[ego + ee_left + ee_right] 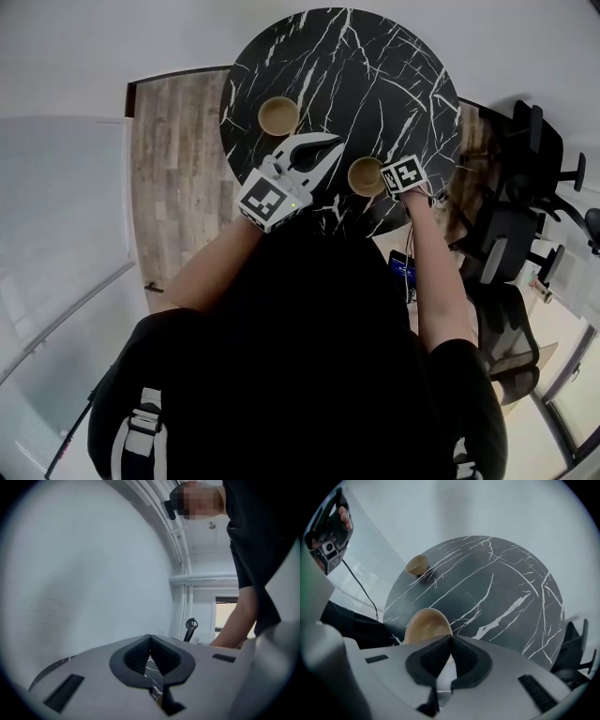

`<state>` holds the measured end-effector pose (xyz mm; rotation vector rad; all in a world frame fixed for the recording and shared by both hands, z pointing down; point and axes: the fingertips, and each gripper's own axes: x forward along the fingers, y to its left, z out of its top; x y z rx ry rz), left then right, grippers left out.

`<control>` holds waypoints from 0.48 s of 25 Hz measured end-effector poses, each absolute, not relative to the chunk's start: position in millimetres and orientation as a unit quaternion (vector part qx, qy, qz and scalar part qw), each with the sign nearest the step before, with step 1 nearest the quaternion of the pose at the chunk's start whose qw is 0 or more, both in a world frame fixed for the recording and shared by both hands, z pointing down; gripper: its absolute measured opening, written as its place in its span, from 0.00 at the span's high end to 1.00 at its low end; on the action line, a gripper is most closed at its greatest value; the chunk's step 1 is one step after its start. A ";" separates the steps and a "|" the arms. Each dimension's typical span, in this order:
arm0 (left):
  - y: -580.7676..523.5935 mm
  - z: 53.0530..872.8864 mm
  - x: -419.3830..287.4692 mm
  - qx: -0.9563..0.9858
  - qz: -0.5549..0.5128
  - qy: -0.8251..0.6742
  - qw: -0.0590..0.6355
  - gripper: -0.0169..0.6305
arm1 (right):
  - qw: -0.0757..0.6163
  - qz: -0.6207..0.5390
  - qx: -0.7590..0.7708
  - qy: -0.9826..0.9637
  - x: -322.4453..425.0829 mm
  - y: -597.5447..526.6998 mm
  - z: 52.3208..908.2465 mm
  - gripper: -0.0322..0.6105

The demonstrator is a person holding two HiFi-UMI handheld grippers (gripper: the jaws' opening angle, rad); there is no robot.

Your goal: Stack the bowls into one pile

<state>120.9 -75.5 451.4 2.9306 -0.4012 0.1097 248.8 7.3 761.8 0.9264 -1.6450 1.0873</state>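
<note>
Two tan bowls sit apart on a round black marble table [375,66]. The far bowl [278,115] stands alone near the table's left edge, small in the right gripper view [417,565]. The near bowl [364,175] fills the space just past the right jaws [426,625]. My right gripper [382,181] points steeply down, shut on this bowl's near rim [450,638]. My left gripper [330,148] is held above the table between the two bowls. Its pads meet at the tip, shut with nothing in them [150,638].
Black office chairs [525,187] stand close to the table's right side. Wood flooring [178,169] shows left of the table, with a glass wall beyond. A dark device with a blue screen [401,267] lies below the table edge by my right arm.
</note>
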 end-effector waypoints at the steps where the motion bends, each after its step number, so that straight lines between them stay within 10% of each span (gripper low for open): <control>1: -75.9 451.1 120.4 0.986 0.037 -0.135 0.089 0.97 | 0.461 0.443 0.377 -0.670 248.3 5.3 760.1 0.94; 12: -82.2 447.6 100.9 0.983 0.032 -0.157 0.086 0.97 | 0.432 0.435 0.379 -0.693 231.8 -36.3 732.2 0.94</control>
